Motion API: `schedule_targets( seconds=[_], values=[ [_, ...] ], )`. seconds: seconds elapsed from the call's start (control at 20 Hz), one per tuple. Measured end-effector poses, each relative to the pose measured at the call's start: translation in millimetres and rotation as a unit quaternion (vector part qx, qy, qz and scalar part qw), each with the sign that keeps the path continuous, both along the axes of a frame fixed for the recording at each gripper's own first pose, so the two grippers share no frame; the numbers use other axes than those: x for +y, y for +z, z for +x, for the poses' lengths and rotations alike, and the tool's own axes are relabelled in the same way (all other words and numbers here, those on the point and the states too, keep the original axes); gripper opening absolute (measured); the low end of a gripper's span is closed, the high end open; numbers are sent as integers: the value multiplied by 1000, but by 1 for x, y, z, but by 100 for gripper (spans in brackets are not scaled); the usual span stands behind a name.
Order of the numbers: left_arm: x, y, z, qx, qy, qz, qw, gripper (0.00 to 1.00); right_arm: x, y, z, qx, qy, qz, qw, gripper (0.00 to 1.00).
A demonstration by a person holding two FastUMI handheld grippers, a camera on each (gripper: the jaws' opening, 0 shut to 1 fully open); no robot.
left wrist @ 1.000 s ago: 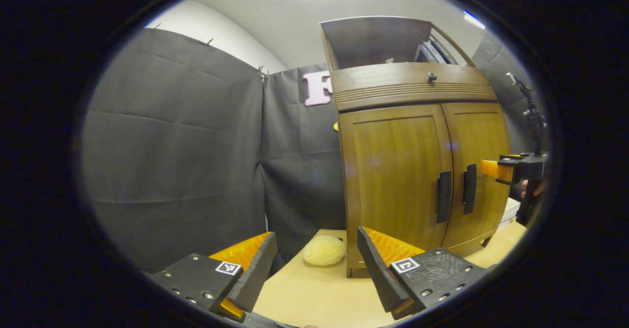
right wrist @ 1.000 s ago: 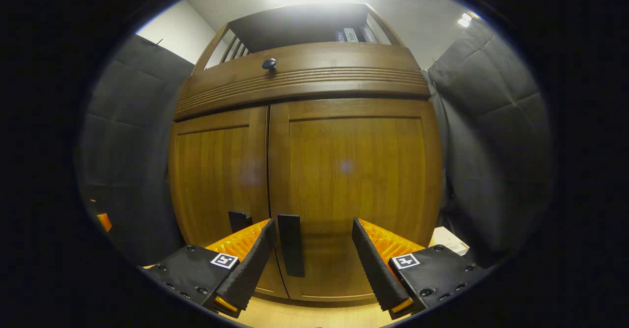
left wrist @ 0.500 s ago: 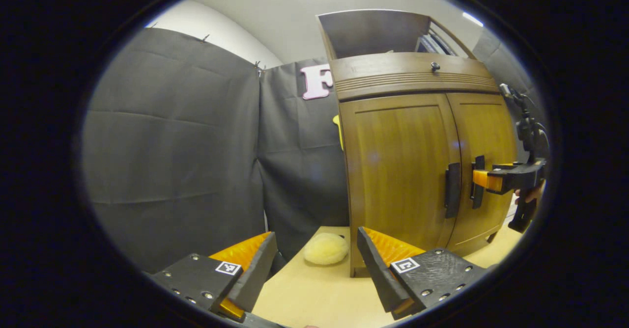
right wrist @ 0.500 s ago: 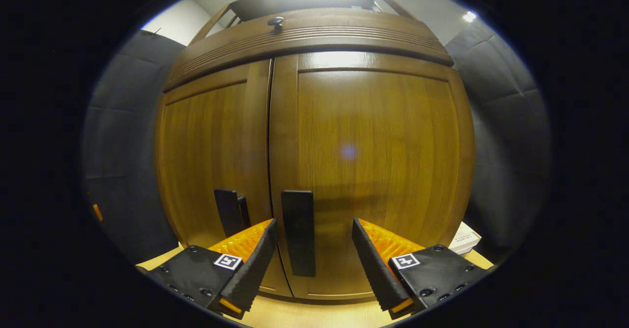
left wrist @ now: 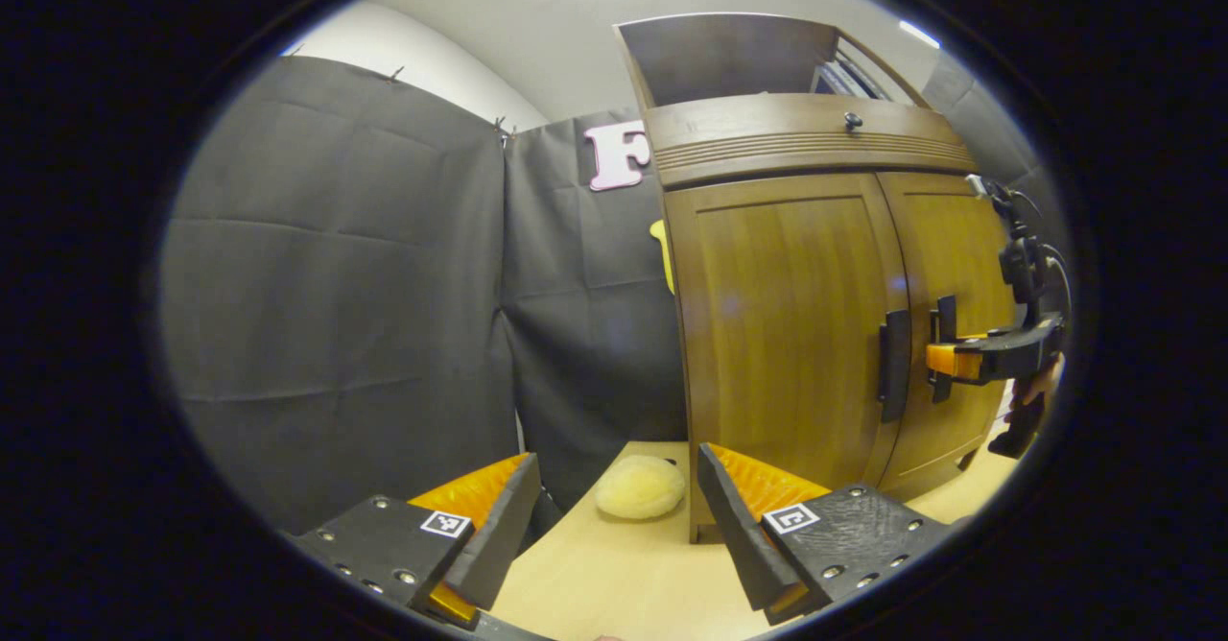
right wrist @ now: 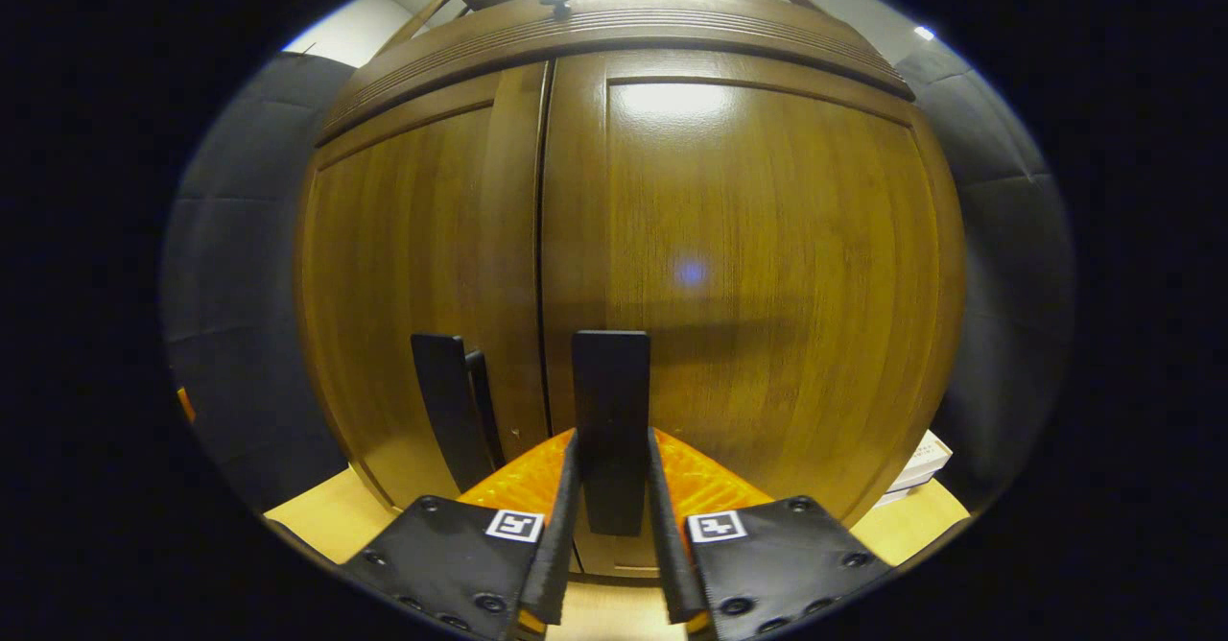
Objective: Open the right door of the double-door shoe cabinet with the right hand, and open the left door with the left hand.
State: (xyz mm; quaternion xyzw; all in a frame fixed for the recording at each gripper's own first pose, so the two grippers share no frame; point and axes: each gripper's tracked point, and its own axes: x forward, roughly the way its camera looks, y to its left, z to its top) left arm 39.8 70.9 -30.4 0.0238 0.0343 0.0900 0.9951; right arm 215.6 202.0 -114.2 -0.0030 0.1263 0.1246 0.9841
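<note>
The wooden shoe cabinet [right wrist: 748, 238] stands on the table with both doors closed. My right gripper [right wrist: 611, 454] is shut on the right door's black vertical handle [right wrist: 611, 382], one finger on each side of it. The left door's handle [right wrist: 446, 420] stands free just to its left. In the left gripper view the cabinet [left wrist: 787, 315] is off to the right, with the right gripper [left wrist: 938, 361] at the right door's handle [left wrist: 946, 320] and the left handle [left wrist: 894, 365] untouched. My left gripper [left wrist: 616, 463] is open and holds nothing, well short of the cabinet.
A pale yellow fluffy ball [left wrist: 638, 486] lies on the light wooden table [left wrist: 614, 574] beside the cabinet's left corner. A drawer with a small knob [left wrist: 850, 121] sits above the doors. A white box [right wrist: 921, 459] rests to the cabinet's right.
My right gripper moved in on the right door's handle and went from open to shut around it. The left gripper stayed open, its view drifting slightly.
</note>
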Motion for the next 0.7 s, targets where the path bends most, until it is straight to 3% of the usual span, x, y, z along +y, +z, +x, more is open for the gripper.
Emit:
schedule_targets(
  seconds=[0.15, 0.2, 0.7],
  values=[
    [0, 0, -1, 0, -1, -1, 1000, 97, 0, 0, 1, 5, -3, 4, 1000, 29],
    [-1, 1, 0, -1, -2, -1, 1000, 97, 0, -2, 2, 8, 0, 1, 1000, 19],
    [-6, 4, -1, -23, -35, 2, 999, 97, -15, 6, -49, 10, 42, 28, 999, 22]
  ],
)
